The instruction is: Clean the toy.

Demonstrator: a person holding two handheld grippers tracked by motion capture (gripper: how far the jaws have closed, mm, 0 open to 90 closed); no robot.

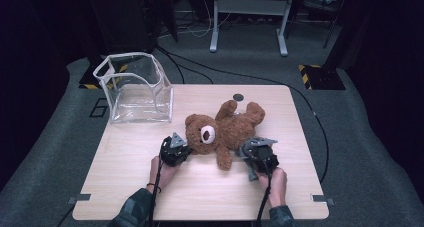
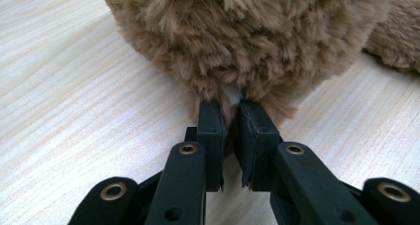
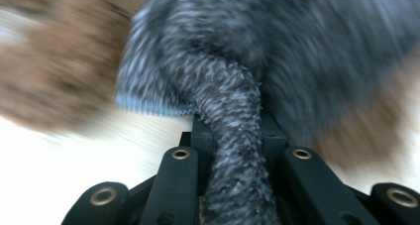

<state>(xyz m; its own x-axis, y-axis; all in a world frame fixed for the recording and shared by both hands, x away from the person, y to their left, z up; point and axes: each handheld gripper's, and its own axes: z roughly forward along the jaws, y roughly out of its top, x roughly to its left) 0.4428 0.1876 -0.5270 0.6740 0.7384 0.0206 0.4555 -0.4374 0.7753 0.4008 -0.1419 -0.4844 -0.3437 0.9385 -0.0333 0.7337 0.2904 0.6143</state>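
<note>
two grips on teddy bear (image 1: pixel 222 129), lying mid-table, long axis running from left gripper (image 1: pixel 175 149) up-right. i pinch head fur (image 2: pixel 233 93) with left; right gripper (image 1: pixel 257 154) clamps grey knit fabric (image 3: pixel 233 131). clear bin (image 1: pixel 132 89) sits up-left, nearer left hand.

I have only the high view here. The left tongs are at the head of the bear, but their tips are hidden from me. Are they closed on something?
Observer: Yes. In the left gripper view the left tongs are shut on a tuft of fur of the teddy bear, with a bit of white between the tips.
Operator: And the right tongs?
Observer: In the right gripper view the right tongs are shut on a grey knitted strip that runs back between the jaws.
Operator: Is that picture sharp?
Observer: No, it is blurred; the brown fur behind the strip is smeared.
</note>
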